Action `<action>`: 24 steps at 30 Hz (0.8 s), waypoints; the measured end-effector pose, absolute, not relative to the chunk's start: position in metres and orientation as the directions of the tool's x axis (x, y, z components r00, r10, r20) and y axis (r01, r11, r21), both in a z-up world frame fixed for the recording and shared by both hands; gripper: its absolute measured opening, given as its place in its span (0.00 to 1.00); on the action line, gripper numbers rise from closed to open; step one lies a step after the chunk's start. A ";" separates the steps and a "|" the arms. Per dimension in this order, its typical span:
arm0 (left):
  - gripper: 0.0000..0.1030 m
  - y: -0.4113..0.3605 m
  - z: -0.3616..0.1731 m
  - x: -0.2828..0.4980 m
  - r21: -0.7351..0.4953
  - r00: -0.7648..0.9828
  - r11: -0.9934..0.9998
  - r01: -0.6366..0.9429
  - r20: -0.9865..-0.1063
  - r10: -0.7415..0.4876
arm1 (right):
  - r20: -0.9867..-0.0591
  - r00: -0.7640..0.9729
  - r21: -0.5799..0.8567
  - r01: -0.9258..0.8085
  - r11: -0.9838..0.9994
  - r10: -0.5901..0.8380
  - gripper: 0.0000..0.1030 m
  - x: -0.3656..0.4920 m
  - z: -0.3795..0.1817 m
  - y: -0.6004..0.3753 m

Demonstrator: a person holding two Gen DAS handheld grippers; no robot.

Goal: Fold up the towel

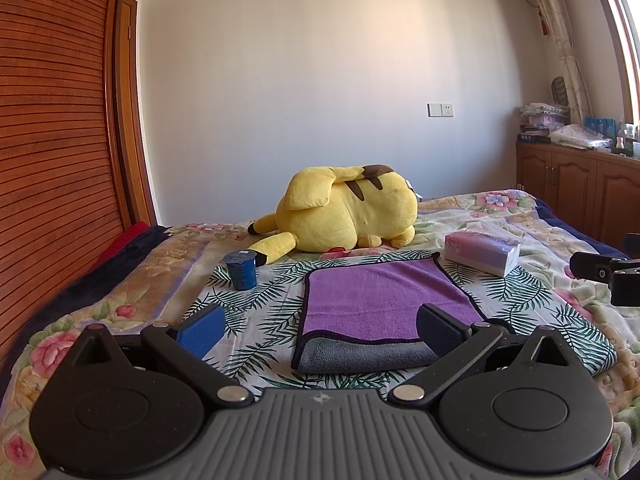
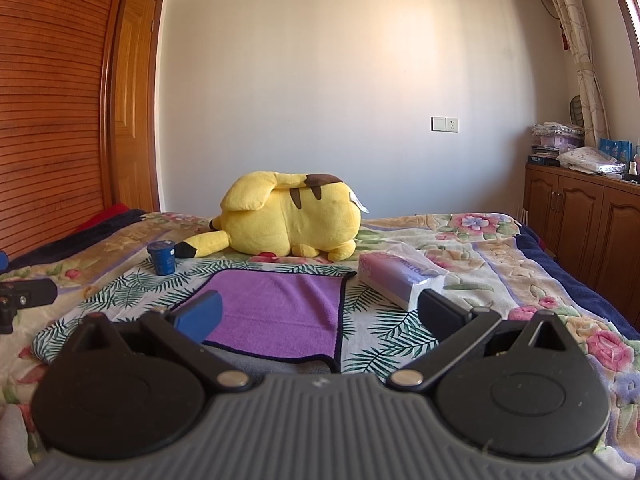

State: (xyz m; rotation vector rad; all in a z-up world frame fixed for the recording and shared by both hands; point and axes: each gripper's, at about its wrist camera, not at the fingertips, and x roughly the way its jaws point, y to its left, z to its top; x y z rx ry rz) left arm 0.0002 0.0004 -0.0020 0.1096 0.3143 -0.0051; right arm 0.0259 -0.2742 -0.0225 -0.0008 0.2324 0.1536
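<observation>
A purple towel [image 1: 380, 300] with a dark hem and grey underside lies folded on a leaf-print cloth on the bed; its grey layer shows along the near edge. It also shows in the right wrist view [image 2: 280, 312]. My left gripper [image 1: 320, 330] is open and empty, just in front of the towel's near edge. My right gripper [image 2: 318, 316] is open and empty, above the towel's near right corner. The right gripper's body shows at the right edge of the left wrist view [image 1: 608, 272].
A yellow plush toy [image 1: 344, 212] lies behind the towel. A blue cup [image 1: 241, 270] stands to the towel's far left. A tissue pack [image 1: 482, 252] lies at its far right. A wooden cabinet [image 2: 592, 224] stands right of the bed, a wooden wardrobe [image 1: 52, 140] to the left.
</observation>
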 end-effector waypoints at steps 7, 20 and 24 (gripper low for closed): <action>0.84 0.000 -0.002 0.000 0.108 0.951 0.994 0.022 -0.309 0.013 | -0.229 0.962 0.017 -0.152 0.988 0.152 1.00 0.026 -0.022 -0.274; 0.84 0.006 -0.010 0.004 0.109 0.950 0.994 0.023 -0.311 0.012 | -0.230 0.961 0.017 -0.152 0.988 0.152 1.00 0.026 -0.021 -0.275; 0.84 0.010 -0.016 0.004 0.110 0.946 0.993 0.030 -0.324 0.007 | -0.241 0.958 0.016 -0.157 0.988 0.156 1.00 0.028 -0.023 -0.274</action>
